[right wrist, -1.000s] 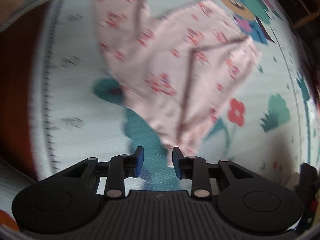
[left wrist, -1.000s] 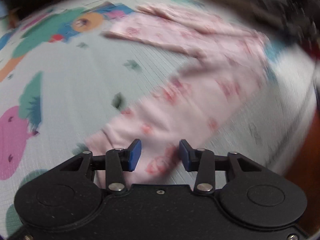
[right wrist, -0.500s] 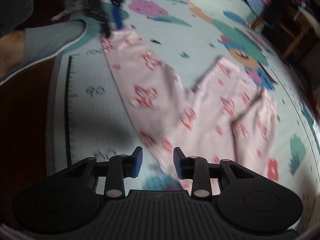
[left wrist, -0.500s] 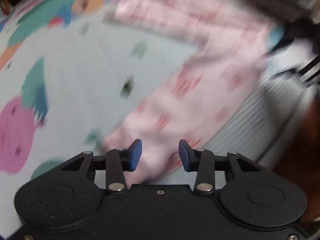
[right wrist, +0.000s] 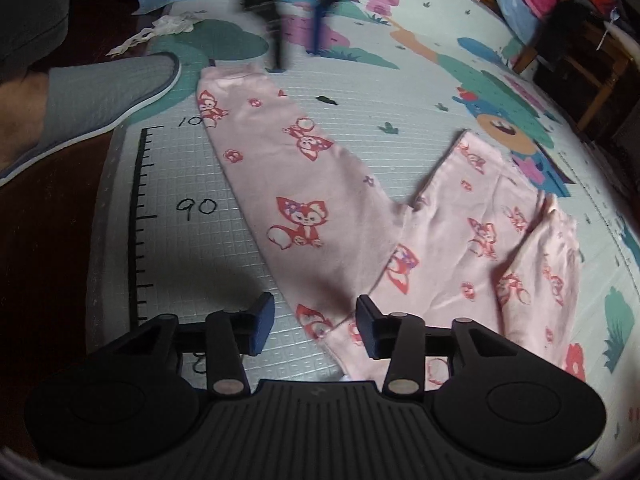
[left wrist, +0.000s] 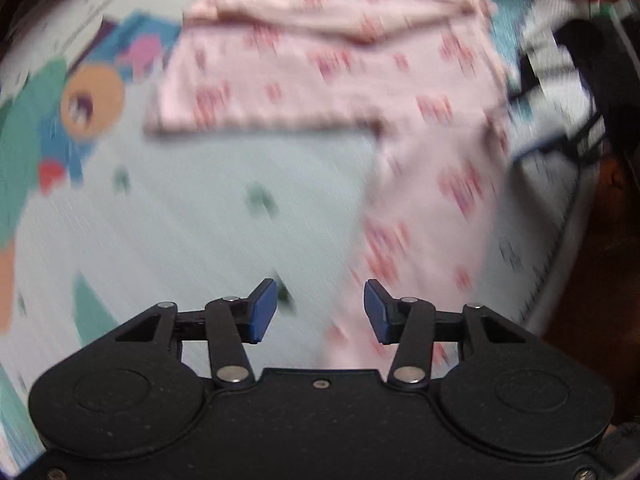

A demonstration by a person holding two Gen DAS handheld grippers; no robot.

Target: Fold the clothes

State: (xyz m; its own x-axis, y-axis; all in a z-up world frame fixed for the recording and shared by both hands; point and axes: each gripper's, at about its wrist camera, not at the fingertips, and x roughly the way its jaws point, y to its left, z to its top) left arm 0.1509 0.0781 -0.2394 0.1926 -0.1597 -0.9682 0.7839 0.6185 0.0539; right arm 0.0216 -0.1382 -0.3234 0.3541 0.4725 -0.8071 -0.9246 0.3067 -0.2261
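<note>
1. The right gripper (right wrist: 315,328) hangs over the near end of the pink trousers (right wrist: 304,216), its blue pads (right wrist: 262,326) apart. The jaws have just been closing a little, yet nothing is pinched: the waist edge of the cloth lies flat on the mat below the gap.
2. The left gripper (left wrist: 320,312) is blurred by motion. Its jaws have just been opening and stand apart with nothing between them; a trouser leg's hem lies on the mat beneath its right pad (left wrist: 376,316).
3. The pink trousers, printed with red foxes, lie spread on the play mat (right wrist: 224,248), the two legs splayed in a V from the waist near the right gripper.
4. In the right wrist view one leg runs up and left beside the printed height ruler (right wrist: 140,220); the other leg angles to the right, with a fold along its far edge.
5. Past the hem of the left-running leg, the left gripper (right wrist: 296,12) appears blurred, above the mat.
6. A foot in a grey slipper (right wrist: 100,96) rests at the mat's left border, near that hem.
7. A wooden chair (right wrist: 576,52) stands beyond the mat's far right edge.
</note>
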